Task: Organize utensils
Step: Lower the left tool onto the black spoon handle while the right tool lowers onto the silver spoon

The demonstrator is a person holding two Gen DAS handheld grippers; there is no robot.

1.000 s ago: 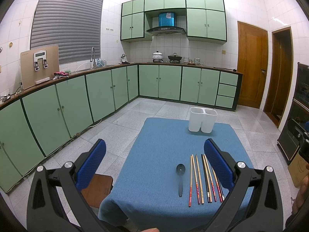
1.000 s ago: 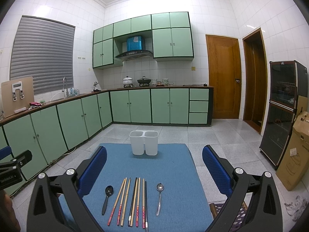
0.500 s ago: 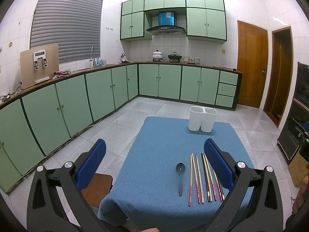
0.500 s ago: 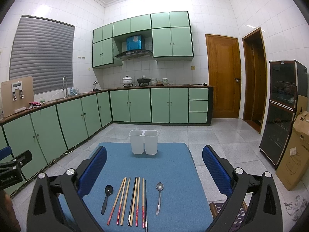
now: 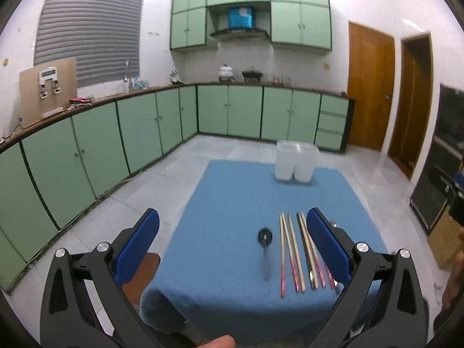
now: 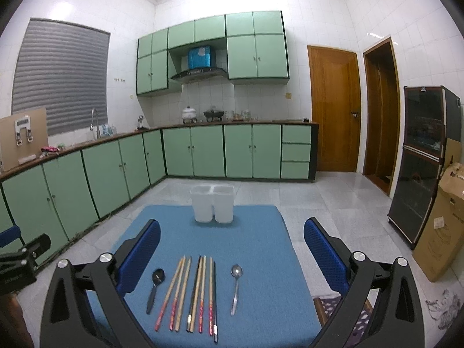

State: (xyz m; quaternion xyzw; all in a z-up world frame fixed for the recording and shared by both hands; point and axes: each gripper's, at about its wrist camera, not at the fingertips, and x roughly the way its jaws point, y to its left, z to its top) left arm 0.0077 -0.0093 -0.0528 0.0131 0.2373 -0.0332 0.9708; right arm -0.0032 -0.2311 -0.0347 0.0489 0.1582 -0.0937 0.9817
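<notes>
- Left wrist view: left gripper [image 5: 232, 242] spread wide, holding nothing, hovering over the near edge of the table [image 5: 232, 197] with its blue cloth (soft, felt-like).
- Black spoon [image 5: 265, 246] lies flat just left of the chopsticks [image 5: 301, 253]; both sit near the front edge, a bit motion-blurred.
- White holder [image 5: 295, 162], two compartments, frosted plastic, stands at the far end, well apart from the utensils.
- Right wrist view: right gripper [image 6: 232, 253] also spread wide, nothing between its blue ribbed pads.
- Row from left: black spoon [image 6: 155, 285], chopsticks [image 6: 192, 293] (thin wooden sticks, some with red patterned ends, some dark), metal spoon [image 6: 236, 285], shiny.
- White holder [image 6: 213, 204] looks empty as far as visible.
- Progress: nothing sorted yet; every utensil remains to be moved into the holder.
</notes>
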